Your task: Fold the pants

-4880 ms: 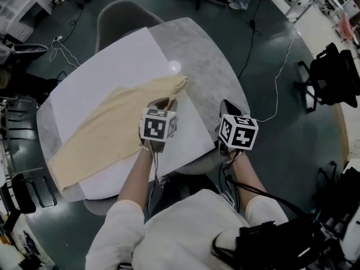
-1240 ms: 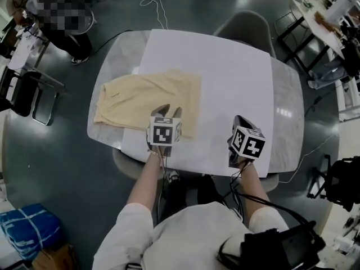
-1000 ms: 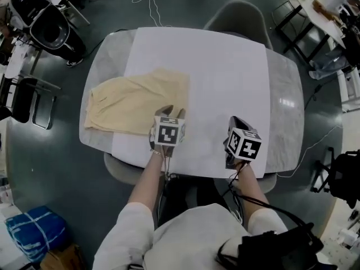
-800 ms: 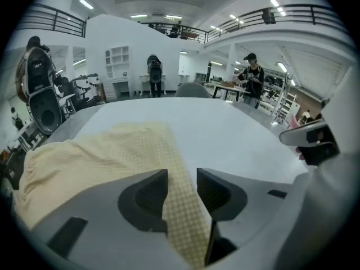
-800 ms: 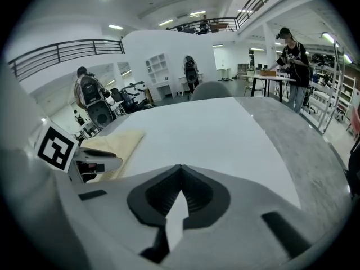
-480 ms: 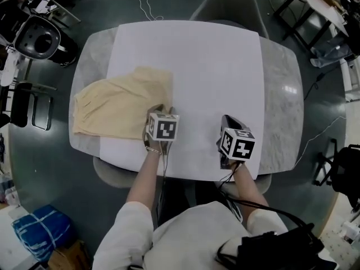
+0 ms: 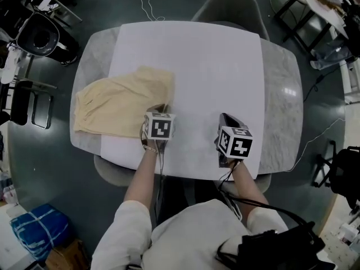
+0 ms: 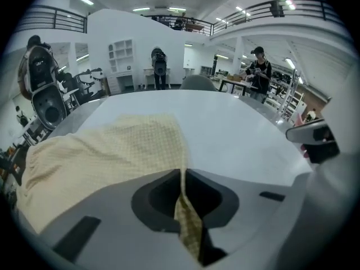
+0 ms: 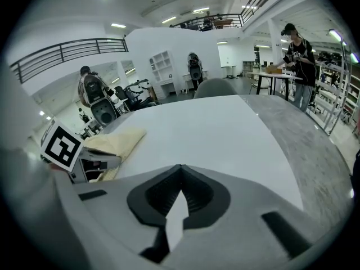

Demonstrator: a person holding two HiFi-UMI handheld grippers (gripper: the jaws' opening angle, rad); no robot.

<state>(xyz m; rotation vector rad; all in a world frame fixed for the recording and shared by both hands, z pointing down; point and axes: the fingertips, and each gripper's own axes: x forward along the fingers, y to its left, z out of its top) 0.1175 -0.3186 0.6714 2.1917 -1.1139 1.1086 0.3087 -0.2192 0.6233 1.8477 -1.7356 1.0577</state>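
Note:
The cream-yellow pants (image 7: 121,103) lie folded in half on the left part of a white sheet (image 7: 197,66), their left end on the marble table (image 7: 281,94). My left gripper (image 7: 160,108) is at their near right corner. In the left gripper view its jaws have just been closing, and the left gripper (image 8: 181,173) is shut on a fold of the pants (image 8: 107,151), which runs down between the pads. My right gripper (image 7: 225,118) is over bare sheet to the right, apart from the pants. The right gripper (image 9: 180,167) has its tips together with nothing in them.
A grey chair (image 7: 228,4) stands at the table's far side and another (image 7: 109,170) under the near left edge. A black chair (image 7: 36,38) and cables lie on the dark floor to the left. People stand far off in the hall.
The left gripper came down onto the pants' near right corner, and its jaws went from open to closed on the cloth. The right gripper sank slightly over the sheet.

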